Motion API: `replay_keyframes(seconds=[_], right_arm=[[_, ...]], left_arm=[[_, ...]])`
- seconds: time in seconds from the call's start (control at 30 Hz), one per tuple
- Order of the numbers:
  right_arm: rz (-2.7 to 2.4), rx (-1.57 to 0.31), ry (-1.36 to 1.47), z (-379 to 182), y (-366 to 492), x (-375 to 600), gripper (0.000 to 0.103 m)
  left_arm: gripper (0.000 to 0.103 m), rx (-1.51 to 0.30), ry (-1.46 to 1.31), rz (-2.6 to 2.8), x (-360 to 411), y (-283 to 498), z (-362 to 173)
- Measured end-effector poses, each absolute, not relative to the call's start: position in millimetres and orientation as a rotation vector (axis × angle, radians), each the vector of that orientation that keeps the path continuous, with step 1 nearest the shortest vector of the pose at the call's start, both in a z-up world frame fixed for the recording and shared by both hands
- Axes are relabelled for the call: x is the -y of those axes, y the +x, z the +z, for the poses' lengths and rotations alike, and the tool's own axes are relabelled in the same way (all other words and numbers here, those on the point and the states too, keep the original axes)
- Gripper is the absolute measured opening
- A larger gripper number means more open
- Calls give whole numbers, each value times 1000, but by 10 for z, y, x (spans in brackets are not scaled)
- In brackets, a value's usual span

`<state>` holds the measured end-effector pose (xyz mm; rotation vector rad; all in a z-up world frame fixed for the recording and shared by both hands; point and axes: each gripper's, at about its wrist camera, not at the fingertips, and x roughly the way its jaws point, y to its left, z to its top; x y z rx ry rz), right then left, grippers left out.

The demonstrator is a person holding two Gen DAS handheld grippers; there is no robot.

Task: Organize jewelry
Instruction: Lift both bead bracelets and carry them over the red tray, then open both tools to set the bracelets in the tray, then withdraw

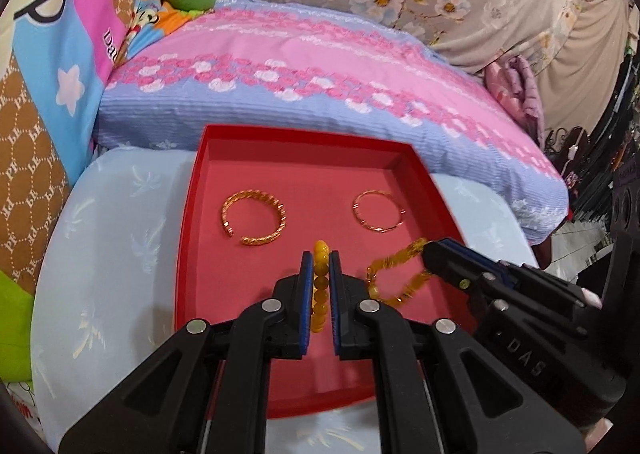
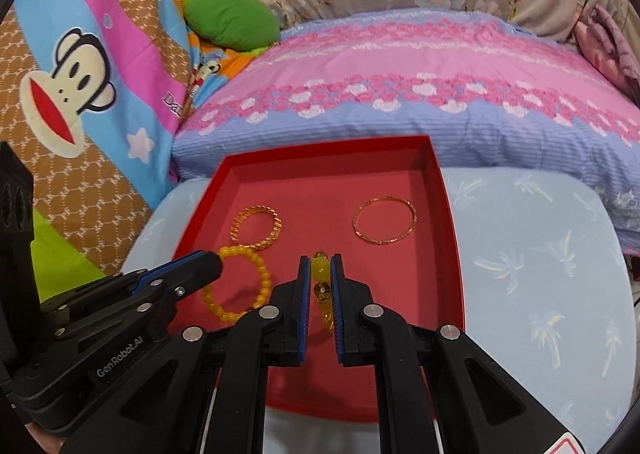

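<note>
A red tray sits on a pale blue cushion with a palm-tree print, with a pink and lavender flowered pillow just beyond its far edge. The left gripper is clamped on a yellow bead bracelet, which stands on edge between its blue pads above the near middle of the tray; in the right wrist view the same bracelet shows as a full loop hanging from the gripper's tips at the tray's near left. The right gripper is closed on an amber bracelet with clear faceted beads, whose loop hangs just right of the left gripper. Two gold pieces lie flat on the tray floor farther back, well apart: a twisted open cuff bangle on the left and a thin gold bangle on the right.
</note>
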<state>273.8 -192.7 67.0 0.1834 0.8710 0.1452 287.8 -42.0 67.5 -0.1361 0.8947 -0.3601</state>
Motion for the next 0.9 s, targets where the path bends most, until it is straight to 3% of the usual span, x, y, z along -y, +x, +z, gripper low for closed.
replay_keyframes(seconds=[0.53,0.7,0.8,0.9], right_arm=[[40,-894,100,401,2826,2073,10],[30,-877,90,434,2797,2063,15],[26,-869,93,464,2773,2072,20],[24,-862,107,506,2728,2094,23]], left_arm=[[8,-893,-50,-262,275,2946,384],[8,-883,-60,-248,234,2940,399],[12,-876,-62,-240,236,2924,420],[24,-858,-61,-227,216,2882,469]])
